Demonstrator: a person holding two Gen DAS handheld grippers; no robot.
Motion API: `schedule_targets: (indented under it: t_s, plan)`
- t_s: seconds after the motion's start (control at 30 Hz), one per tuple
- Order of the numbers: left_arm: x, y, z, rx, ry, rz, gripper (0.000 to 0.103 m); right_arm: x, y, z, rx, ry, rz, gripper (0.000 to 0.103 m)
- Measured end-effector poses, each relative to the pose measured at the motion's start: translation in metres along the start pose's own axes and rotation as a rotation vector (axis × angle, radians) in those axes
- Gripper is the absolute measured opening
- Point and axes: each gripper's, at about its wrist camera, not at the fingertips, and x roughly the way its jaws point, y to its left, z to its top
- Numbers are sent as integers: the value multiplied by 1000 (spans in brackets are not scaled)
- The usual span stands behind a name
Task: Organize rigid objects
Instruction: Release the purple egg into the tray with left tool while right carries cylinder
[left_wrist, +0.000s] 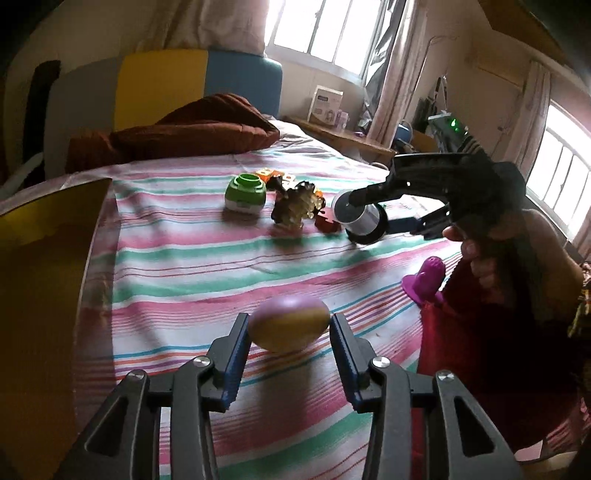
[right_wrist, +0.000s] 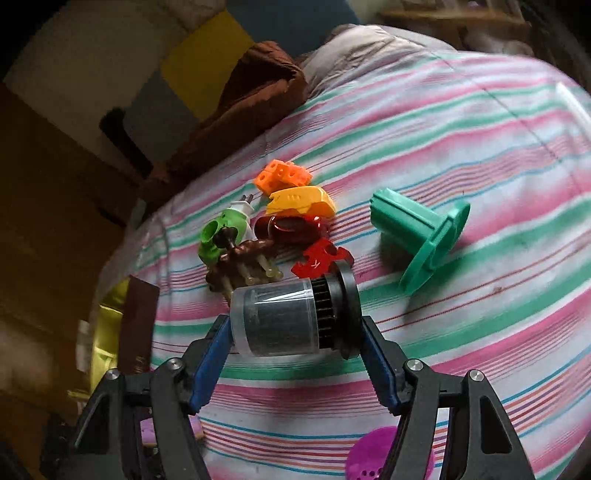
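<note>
Across the striped bed (right_wrist: 480, 155), most toys sit unsorted mid-bed: green spool (right_wrist: 417, 236), cluster. My right gripper (right_wrist: 295, 328) has its fingers clamped on the clear-and-black cylinder (right_wrist: 291, 317); my left gripper (left_wrist: 290, 328) grips the egg (left_wrist: 288, 325).

Plenty of open striped bed (left_wrist: 177, 266) between the near edge and the toy pile (left_wrist: 291, 206), so a gripper can slide across there no problem. The pile itself is packed tight: green pot (left_wrist: 245, 194), brown spiky thing (right_wrist: 240, 262), red pieces (right_wrist: 321, 262), all touching or nearly. The green spool (right_wrist: 417, 236) lies apart on its side. The brown cardboard box (left_wrist: 40, 295) walls off the left, and the purple toy (left_wrist: 424, 277) sits by the right edge.
</note>
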Motion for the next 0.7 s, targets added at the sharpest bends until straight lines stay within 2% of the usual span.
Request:
schedule_targets:
  t_s: [0.2,0.47,0.7]
  plan:
    - [-10,5,2,-28,-10,-1,43,-1,8,-5,-21,4,0,69]
    - [-37,7,14,-49,-82,-20,43,3,17,-3,-83,9,0,69]
    - [-69,37,24,-120,-159,33,43,6,30,-9,-155,17,0,69]
